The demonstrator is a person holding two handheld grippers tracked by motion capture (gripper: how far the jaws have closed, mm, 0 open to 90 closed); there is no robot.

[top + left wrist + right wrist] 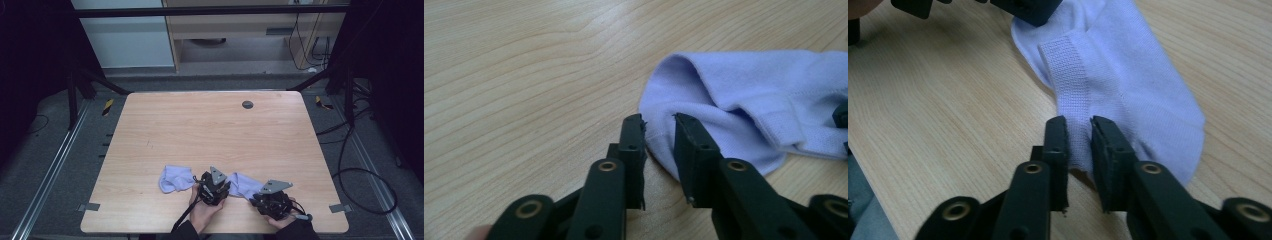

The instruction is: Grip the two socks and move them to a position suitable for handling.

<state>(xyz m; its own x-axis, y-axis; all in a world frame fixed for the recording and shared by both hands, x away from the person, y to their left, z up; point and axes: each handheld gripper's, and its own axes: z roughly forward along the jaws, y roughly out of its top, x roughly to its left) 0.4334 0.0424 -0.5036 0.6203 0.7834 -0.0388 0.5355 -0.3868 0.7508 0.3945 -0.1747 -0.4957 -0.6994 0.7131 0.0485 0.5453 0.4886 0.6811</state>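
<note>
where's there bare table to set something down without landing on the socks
The far half of the table is bare wood, bordered only by the small dark disc near the far edge. The left and right margins are free too. It is crowded at the near edge: the pale purple socks lie there, with the left gripper and right gripper.

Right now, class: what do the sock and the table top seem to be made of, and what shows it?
Sock: pale lilac knitted fabric, probably cotton blend; fine knit rows and a ribbed cuff band show, and it lies limp and creased. Table top: light wood or wood-look laminate; printed-looking grain lines, smooth with a slight sheen.
</note>
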